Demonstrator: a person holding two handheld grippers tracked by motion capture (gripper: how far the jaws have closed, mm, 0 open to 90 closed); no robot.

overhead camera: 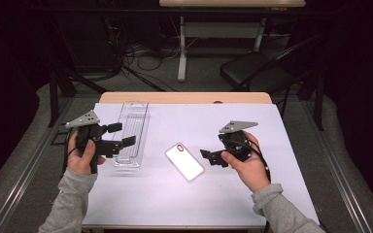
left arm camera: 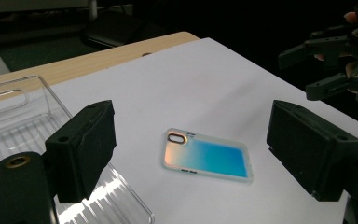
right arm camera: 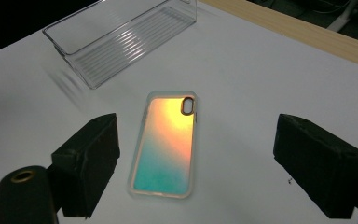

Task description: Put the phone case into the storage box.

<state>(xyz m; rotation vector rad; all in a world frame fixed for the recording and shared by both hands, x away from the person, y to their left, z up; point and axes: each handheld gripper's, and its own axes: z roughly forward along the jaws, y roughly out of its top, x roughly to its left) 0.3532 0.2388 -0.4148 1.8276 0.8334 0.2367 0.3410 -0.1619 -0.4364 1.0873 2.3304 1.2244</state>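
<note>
Table: white sheet (overhead camera: 184, 204), dark room.
Jaws: I see both grippers, left (overhead camera: 121, 134) and right (overhead camera: 205, 156), spread, empty.
Approach: I'd pinch the iridescent clear-rimmed phone case (overhead camera: 184, 161) across its long edges.

Both grippers are matte black, blocky things with chunky rectangular jaw pads. The left gripper (overhead camera: 116, 134) and right gripper (overhead camera: 208, 156) each carry a grey three-cornered plate on top, plus a thin black cable. There's a brass-ringed hole at lower left in both gripper views. Sleeves (overhead camera: 73, 201) are grey sweatshirt fabric.
</note>
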